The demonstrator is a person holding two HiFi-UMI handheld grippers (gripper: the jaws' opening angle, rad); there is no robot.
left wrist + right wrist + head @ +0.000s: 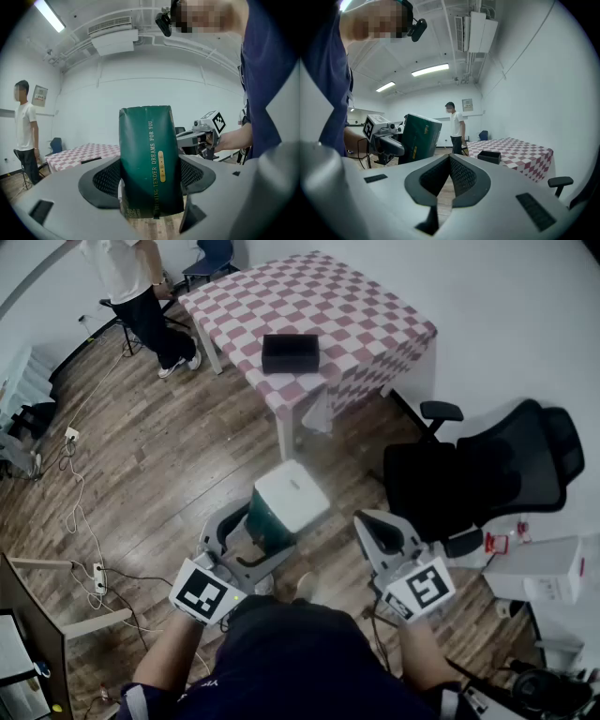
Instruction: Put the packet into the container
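A dark green packet [281,507] with a white end stands upright between the jaws of my left gripper [253,535], over the wooden floor. In the left gripper view both pads press on the packet [149,154], so my left gripper [150,180] is shut on it. My right gripper [373,523] hangs beside it on the right, apart from the packet. Its jaws [450,161] meet with nothing between them. The black container [290,353] sits on the checkered table [366,315], well ahead of both grippers. It also shows as the container [489,156] in the right gripper view.
A black office chair [487,474] stands to the right, with a white box [539,568] below it. A person [141,287] stands at the table's far left. A power strip [97,576] and cables lie on the floor at the left.
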